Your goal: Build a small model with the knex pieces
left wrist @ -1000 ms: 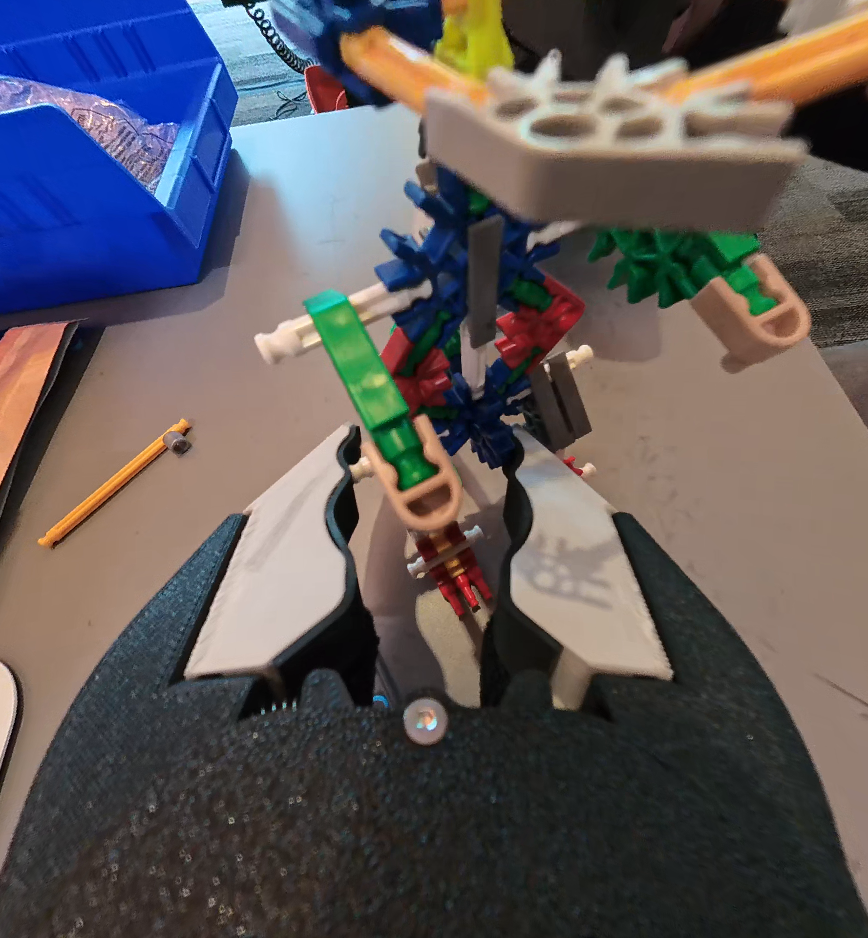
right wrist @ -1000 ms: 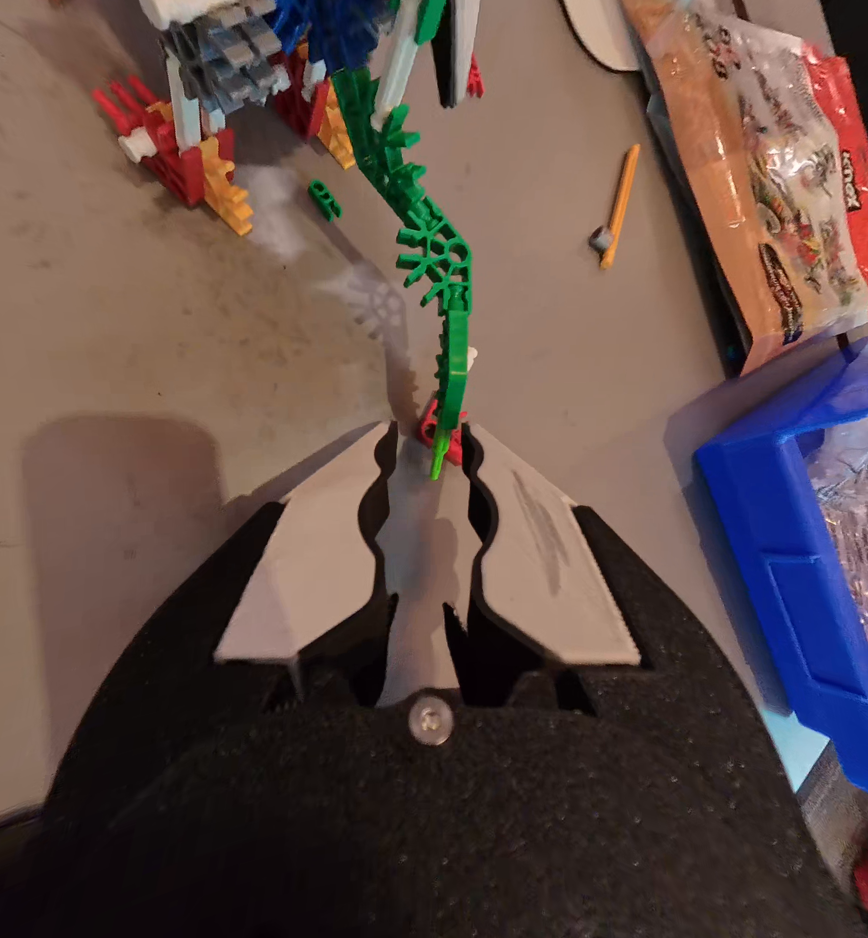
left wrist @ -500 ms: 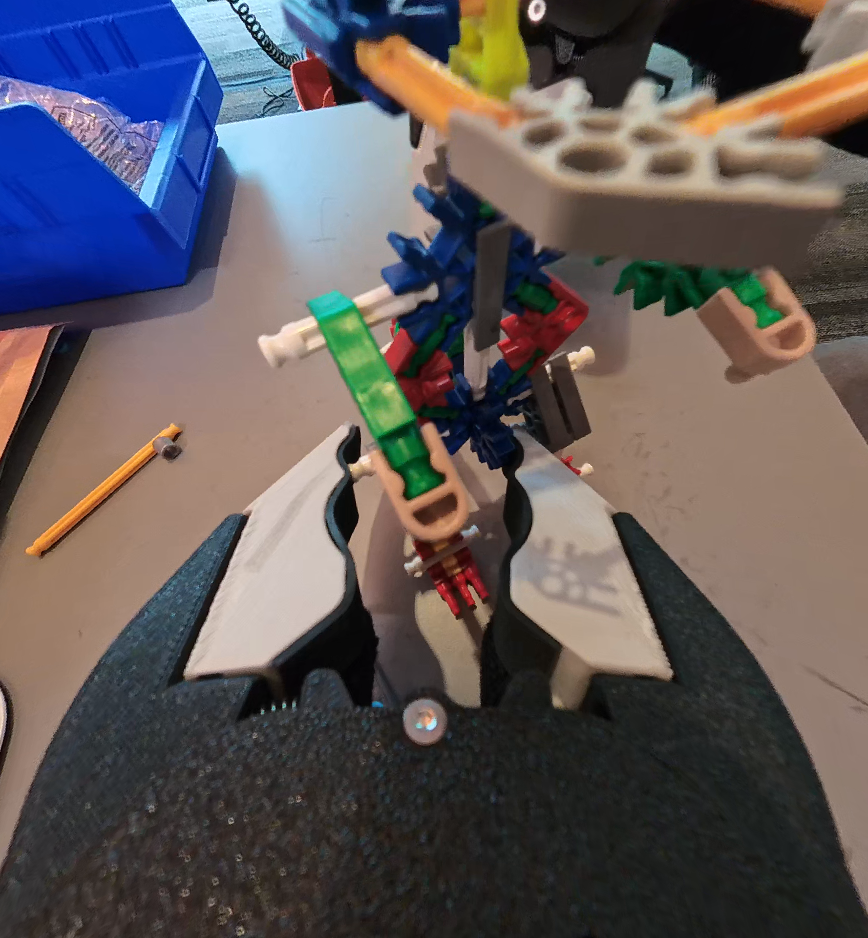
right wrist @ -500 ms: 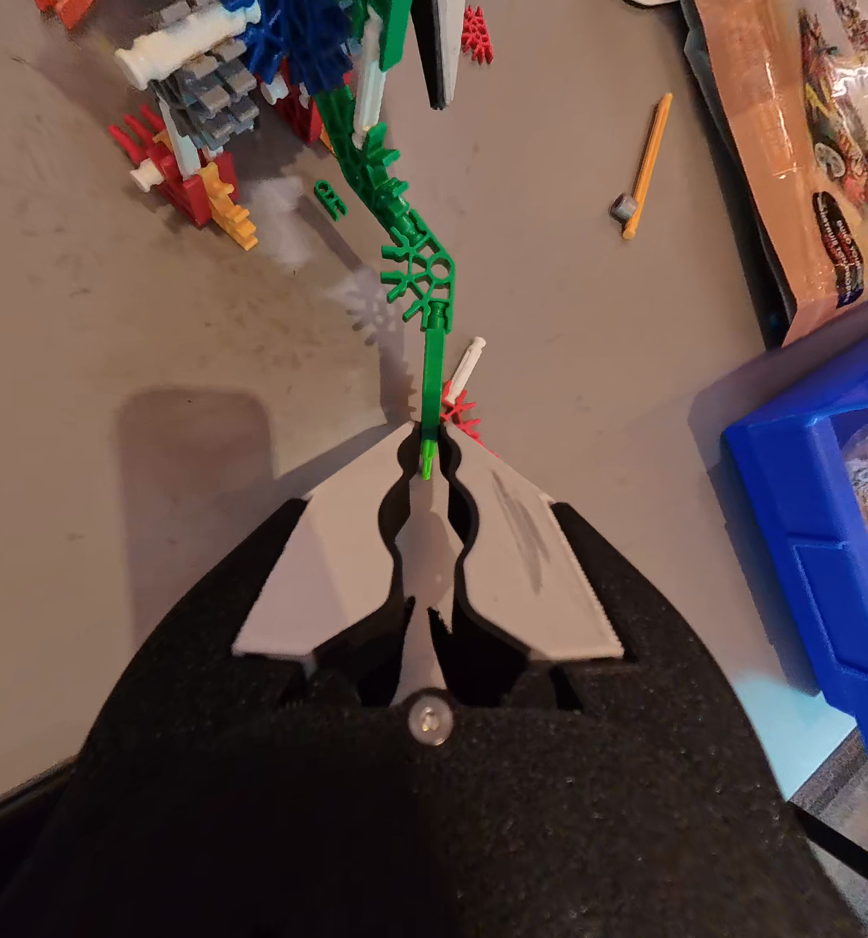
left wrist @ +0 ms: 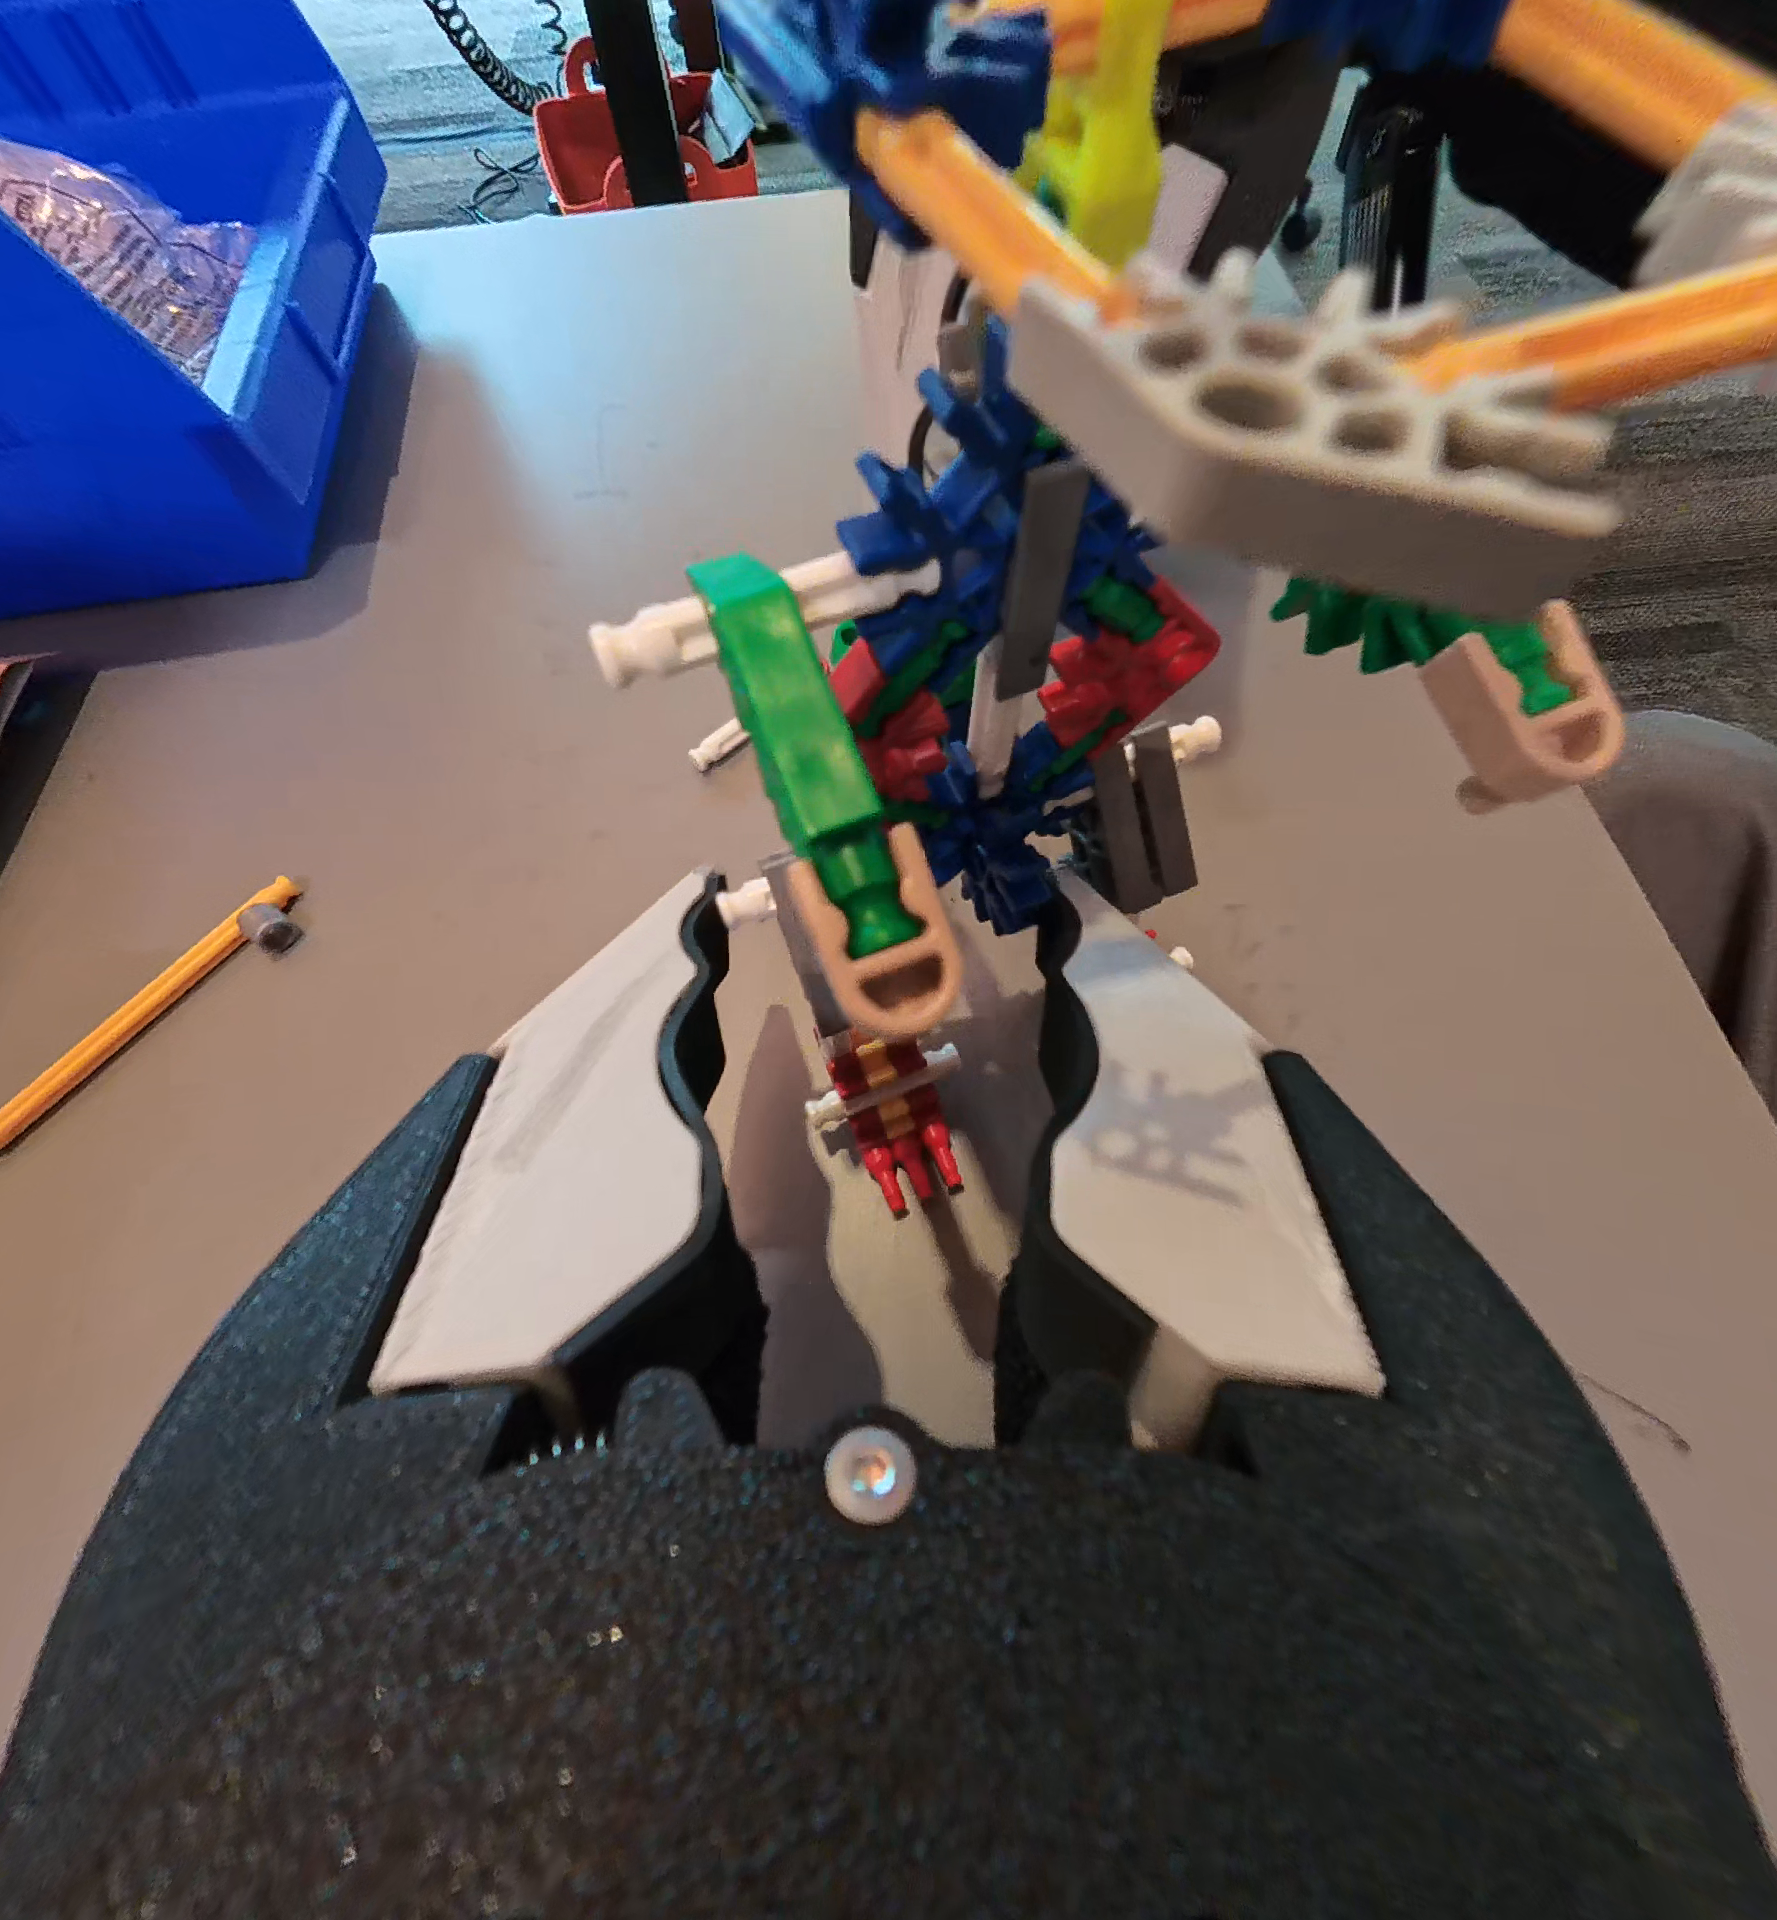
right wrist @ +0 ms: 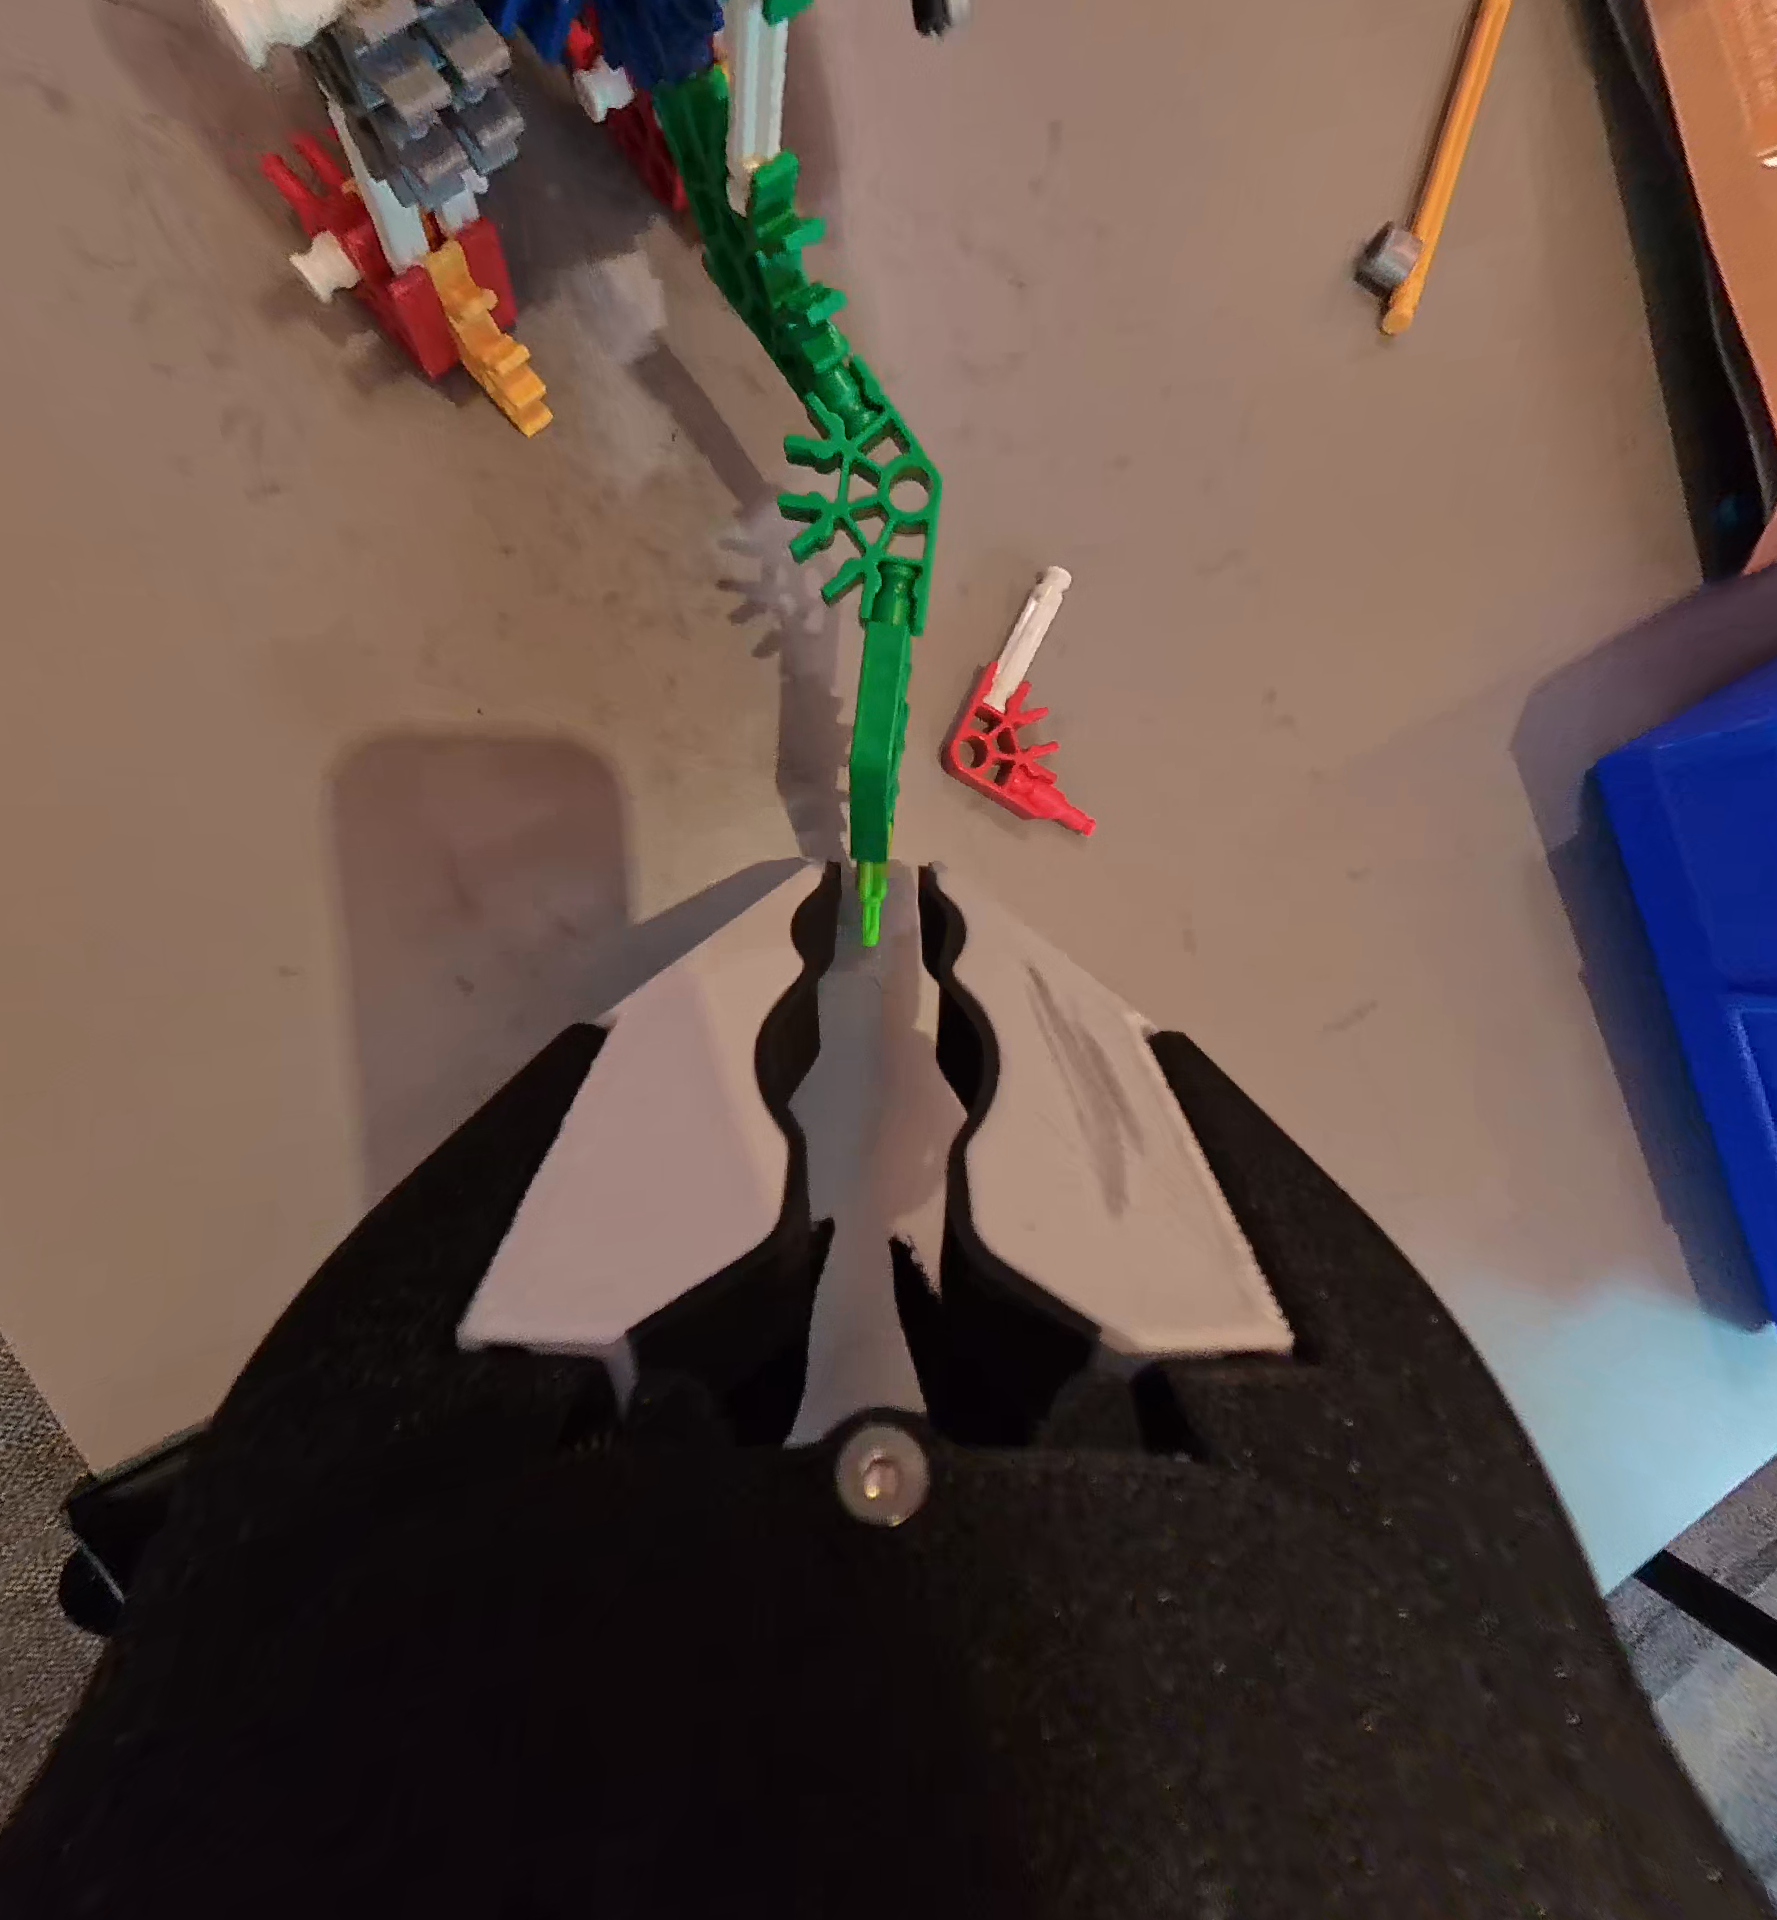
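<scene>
Left wrist view. The left gripper [left wrist: 889, 914] stands with its jaws parted, grasping nothing. Between and just beyond its fingertips [left wrist: 645, 987] rises a construction-toy model [left wrist: 1009, 665] of blue, red and green snap-together connectors and white rods, resting on the grey table [left wrist: 551, 520]. A green block with a tan loop end [left wrist: 832, 810] hangs from the model into the gap; whether it touches either finger cannot be told. A small red and yellow foot [left wrist: 894, 1112] of the model lies between the fingers. Left of the model: a loose orange rod [left wrist: 125, 1023] and, farther off, a blue bin [left wrist: 125, 343].

Right wrist view. The right gripper [right wrist: 873, 883] has its jaws drawn close; the pale green tip of the model's green tail [right wrist: 879, 644] sits between them, but a narrow gap shows and actual contact cannot be told. A loose red corner connector with a white rod [right wrist: 1009, 727] lies just right of the tail.

Handling, as judged: light, stiff plastic, but the friction joints will likely separate under bending or pulling. The dense blue-red core offers sounder purchase than the thin tail.
</scene>
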